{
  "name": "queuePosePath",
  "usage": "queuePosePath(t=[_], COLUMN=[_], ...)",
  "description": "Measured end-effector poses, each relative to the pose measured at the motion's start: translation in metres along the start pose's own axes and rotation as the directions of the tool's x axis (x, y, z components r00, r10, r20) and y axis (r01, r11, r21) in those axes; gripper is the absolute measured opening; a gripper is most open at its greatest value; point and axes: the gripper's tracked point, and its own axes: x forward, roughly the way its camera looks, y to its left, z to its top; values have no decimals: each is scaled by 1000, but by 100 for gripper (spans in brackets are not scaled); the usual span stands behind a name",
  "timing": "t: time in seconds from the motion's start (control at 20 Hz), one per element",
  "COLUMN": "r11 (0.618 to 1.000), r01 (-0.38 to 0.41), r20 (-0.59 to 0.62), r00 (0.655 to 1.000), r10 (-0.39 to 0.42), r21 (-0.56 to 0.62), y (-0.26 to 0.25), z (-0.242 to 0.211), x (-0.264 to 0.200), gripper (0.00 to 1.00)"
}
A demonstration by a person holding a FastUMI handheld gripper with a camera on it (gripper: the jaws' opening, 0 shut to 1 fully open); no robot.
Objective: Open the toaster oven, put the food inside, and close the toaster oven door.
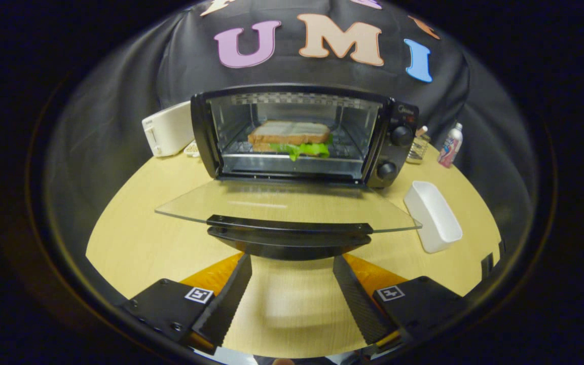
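Toaster oven [302,134] stands open ahead of me on the table [135,223], its glass door [292,205] folded flat. My claw [292,263] is released, fingers spread on empty air just short of the door handle [289,235]. A white tray [433,215] lies beside the door's right edge. Inside, the sandwich [292,138] rests on the rack. Small things behind the oven are partly hidden.

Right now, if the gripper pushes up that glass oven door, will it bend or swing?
The glass door looks stiff, so it probably won't bend. It likely swings up on hinges at the toaster oven, where the sandwich sits. The handle, just ahead of the open gripper, looks smooth and may slip.
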Motion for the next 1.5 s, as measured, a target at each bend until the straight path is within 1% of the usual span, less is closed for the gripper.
queuePosePath(t=[0.25,0.5,0.7,0.95,1.1,1.35,1.5], r11=[1000,999,999,997,998,999,1000], r01=[-6,-19,-21,-35,-31,-29,-12], r20=[58,100,128,173,200,254,307], r00=[998,995,992,985,980,967,952], r10=[6,16,17,23,17,18,3], r21=[-4,29,34,68,63,43,28], y=[5,10,11,11,9,4,-4], z=[38,61,76,110,125,144,167], x=[1,7,6,11,10,-13,-37], gripper=[100,100,100,100,100,100,100])
